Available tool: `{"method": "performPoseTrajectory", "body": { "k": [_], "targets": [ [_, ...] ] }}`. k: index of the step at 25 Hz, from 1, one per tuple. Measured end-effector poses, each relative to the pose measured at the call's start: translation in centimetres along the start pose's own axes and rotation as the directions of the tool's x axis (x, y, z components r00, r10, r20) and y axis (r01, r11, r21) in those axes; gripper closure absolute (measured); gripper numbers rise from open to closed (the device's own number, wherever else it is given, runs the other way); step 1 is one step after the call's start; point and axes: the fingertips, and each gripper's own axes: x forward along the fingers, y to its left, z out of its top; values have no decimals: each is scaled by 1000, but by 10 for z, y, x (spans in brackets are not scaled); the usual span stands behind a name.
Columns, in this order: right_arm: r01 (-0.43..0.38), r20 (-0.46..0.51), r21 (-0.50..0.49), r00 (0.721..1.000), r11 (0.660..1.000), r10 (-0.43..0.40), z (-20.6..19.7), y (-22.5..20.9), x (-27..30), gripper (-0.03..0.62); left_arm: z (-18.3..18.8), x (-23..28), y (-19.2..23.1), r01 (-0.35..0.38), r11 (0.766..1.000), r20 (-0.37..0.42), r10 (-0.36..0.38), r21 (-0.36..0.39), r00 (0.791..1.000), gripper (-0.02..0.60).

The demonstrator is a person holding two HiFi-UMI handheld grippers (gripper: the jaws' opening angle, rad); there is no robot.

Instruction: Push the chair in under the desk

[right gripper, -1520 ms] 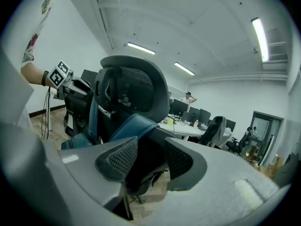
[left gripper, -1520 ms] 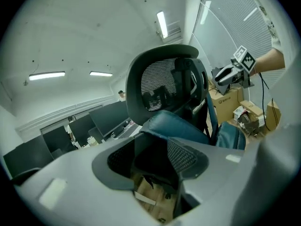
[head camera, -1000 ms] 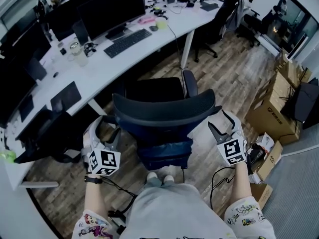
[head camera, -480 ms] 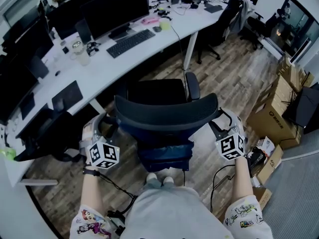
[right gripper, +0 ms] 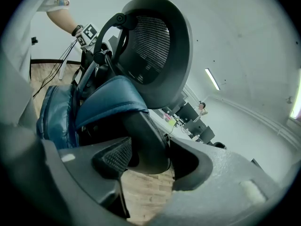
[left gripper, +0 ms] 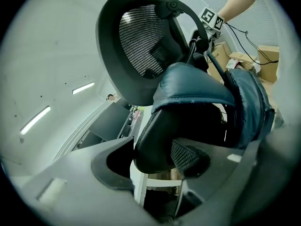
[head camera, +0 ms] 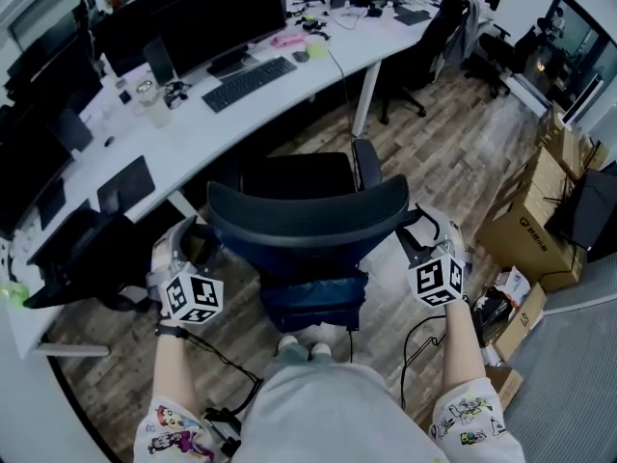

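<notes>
A black mesh-backed office chair (head camera: 307, 212) with a blue cushion (head camera: 313, 292) on its back stands before the white desk (head camera: 193, 138), its seat partly under the edge. My left gripper (head camera: 204, 249) is at the backrest's left rim and my right gripper (head camera: 416, 241) at its right rim. In the left gripper view the black rim (left gripper: 150, 140) sits between the jaws of the gripper (left gripper: 155, 161), touching both sides. The right gripper (right gripper: 150, 161) holds the other rim (right gripper: 146, 135) the same way. Both sets of jaws have just been closing onto the rim.
A keyboard (head camera: 249, 83), monitors (head camera: 207, 13) and small items lie on the desk. A white desk leg (head camera: 363, 95) stands right of the chair. Cardboard boxes (head camera: 525, 220) are stacked at the right, another chair (head camera: 434, 27) sits behind, and a dark chair (head camera: 87, 268) at the left.
Both grippers have moved forward and inward to the backrest's two sides and closed on its rim. The backrest has shifted slightly left and toward the desk.
</notes>
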Motion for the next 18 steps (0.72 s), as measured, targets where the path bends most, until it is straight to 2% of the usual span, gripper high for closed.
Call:
{"method": "performPoseTrajectory", "body": {
  "k": [5, 18],
  "targets": [
    [3, 22, -4, 1000, 1000, -3, -1, -6, 6, 345, 2, 3, 1, -26, 1000, -13, 26, -8, 1000, 328],
    [-12, 18, -2, 1000, 1000, 12, -17, -38, 36, 344, 23, 35, 4, -31, 999, -23, 31, -19, 999, 328]
  ]
}}
